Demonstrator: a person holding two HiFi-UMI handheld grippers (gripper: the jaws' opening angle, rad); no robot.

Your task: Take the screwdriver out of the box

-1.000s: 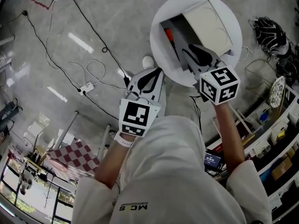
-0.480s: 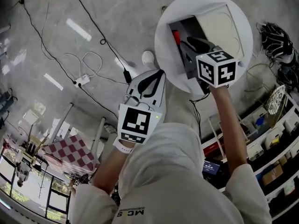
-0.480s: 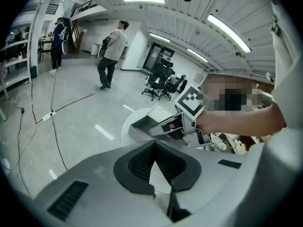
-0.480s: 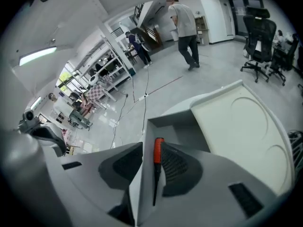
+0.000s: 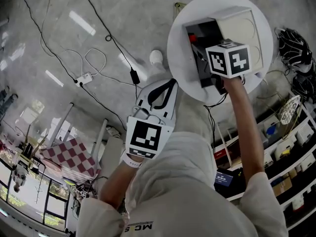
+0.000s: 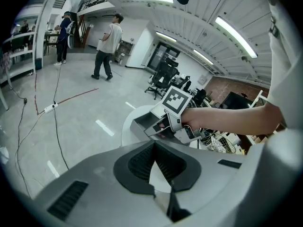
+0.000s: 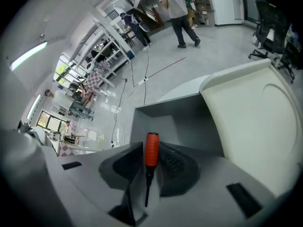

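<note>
An open grey box [image 5: 213, 29] with a white lid [image 5: 243, 24] stands on a round white table [image 5: 178, 58]. My right gripper [image 5: 198, 51] reaches into the box. In the right gripper view its jaws [image 7: 150, 151] sit on either side of the screwdriver [image 7: 151, 150], pressed against its orange handle, with the dark shaft running back between them. The red handle [image 5: 193, 37] shows at the box's near-left corner. My left gripper [image 5: 167, 89] hangs off the table's left edge, shut and empty, its tips [image 6: 154, 145] meeting.
Cables and a power strip [image 5: 81, 78] lie on the concrete floor at left. Shelving with boxes [image 5: 286, 147] runs along the right. Two people [image 6: 106, 46] walk far off. A checkered stool [image 5: 66, 157] stands at lower left.
My right gripper has pushed forward into the box and now covers the screwdriver. The left gripper has stayed low beside the table.
</note>
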